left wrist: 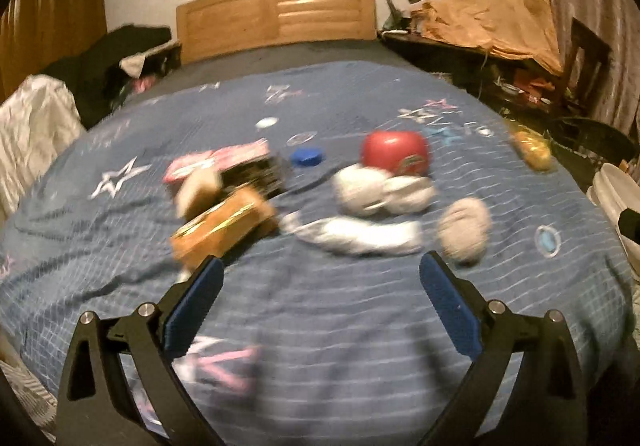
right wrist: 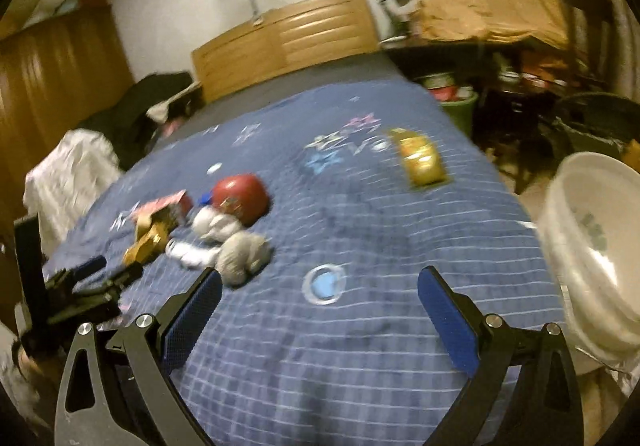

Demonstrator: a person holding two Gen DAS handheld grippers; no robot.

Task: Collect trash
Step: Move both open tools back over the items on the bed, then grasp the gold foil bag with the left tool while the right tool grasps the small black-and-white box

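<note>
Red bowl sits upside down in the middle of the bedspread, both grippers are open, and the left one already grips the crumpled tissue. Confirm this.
Not quite. The red bowl does sit upside down mid-bedspread and both grippers are open, but the left gripper holds nothing: in the left wrist view the crumpled tissue lies on the bedspread just beyond its right fingertip. The right gripper is empty too.

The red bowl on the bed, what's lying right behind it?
Just behind the red bowl only blue bedspread shows, with a blue cap off to its side. Whatever the bowl itself covers can't be seen.
</note>
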